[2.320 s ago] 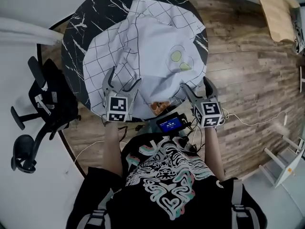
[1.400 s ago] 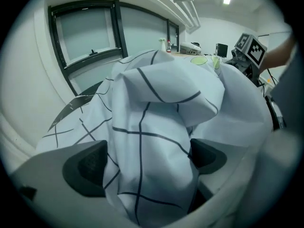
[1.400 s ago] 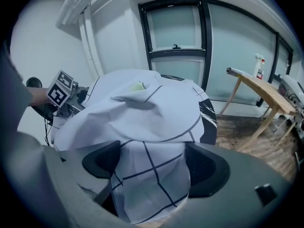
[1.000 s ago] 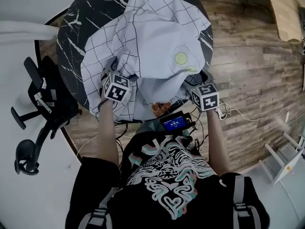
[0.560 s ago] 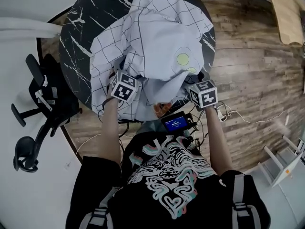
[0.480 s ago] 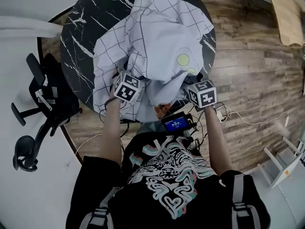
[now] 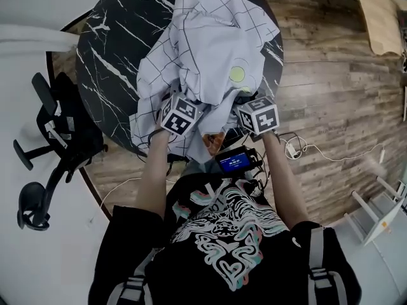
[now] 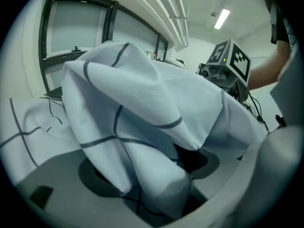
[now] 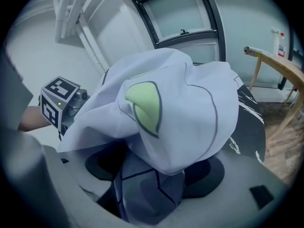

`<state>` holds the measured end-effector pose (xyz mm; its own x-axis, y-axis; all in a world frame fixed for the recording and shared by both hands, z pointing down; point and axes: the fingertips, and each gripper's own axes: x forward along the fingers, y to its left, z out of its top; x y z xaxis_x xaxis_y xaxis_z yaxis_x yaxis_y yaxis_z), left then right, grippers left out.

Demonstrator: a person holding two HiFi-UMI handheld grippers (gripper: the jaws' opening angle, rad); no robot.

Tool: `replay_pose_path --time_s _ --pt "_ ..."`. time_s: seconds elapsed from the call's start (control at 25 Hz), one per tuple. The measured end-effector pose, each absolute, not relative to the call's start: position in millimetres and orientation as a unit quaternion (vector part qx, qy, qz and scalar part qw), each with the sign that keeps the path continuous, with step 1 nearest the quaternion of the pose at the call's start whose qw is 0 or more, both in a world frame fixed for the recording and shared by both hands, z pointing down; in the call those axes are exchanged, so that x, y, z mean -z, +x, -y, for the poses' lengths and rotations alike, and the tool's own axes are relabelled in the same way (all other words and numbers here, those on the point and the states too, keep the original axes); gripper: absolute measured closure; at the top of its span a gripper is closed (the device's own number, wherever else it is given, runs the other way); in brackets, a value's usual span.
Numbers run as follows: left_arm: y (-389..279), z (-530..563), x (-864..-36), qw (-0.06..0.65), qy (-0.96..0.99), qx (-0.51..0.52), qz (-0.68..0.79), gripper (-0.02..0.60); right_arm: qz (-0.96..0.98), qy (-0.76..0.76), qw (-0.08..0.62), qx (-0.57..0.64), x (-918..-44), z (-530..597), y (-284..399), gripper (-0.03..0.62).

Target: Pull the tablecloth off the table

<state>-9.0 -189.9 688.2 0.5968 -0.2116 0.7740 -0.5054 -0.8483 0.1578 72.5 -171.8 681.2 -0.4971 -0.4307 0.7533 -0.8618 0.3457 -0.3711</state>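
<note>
A white tablecloth (image 7: pixel 210 43) with a dark grid and a green spot lies bunched in a heap on the round black marble table (image 7: pixel 108 43). Both grippers push into its near edge. The left gripper (image 7: pixel 173 100) has its tips buried in the folds. In the left gripper view a thick fold of tablecloth (image 8: pixel 142 127) lies between its closing jaws (image 8: pixel 147 175). The right gripper (image 7: pixel 247 99) is a little to the right. Its jaws (image 9: pixel 156 175) are closing too, with a bunch of tablecloth (image 9: pixel 180 113) hanging between them. The pads still stand apart from the cloth.
A black office chair (image 7: pixel 57 132) stands left of the table. At the person's waist is a device with a blue screen (image 7: pixel 232 162), and cables (image 7: pixel 318 157) trail over the wood floor. A wooden board (image 7: pixel 381 18) is at the upper right, white furniture (image 7: pixel 375 215) at the lower right.
Both grippers have moved forward into the cloth and closer together. The cloth has bunched up and shifted right, baring more black tabletop on the left.
</note>
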Motion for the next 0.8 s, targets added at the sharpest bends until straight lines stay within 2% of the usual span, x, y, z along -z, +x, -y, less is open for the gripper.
replay_pose_path --time_s 0.12,0.32,0.8 --pt "-4 191 -687 0.187 0.875 -0.392 0.215 0.191 0.779 0.415 0.261 -0.392 -678 176 62 0.23" --pt "-4 195 -685 0.179 0.878 -0.37 0.244 0.253 0.79 0.391 0.238 -0.408 -674 185 42 0.302" --pt "-3 198 -691 0.148 0.865 -0.389 0.28 0.258 0.786 0.421 0.253 -0.375 -682 186 44 0.332"
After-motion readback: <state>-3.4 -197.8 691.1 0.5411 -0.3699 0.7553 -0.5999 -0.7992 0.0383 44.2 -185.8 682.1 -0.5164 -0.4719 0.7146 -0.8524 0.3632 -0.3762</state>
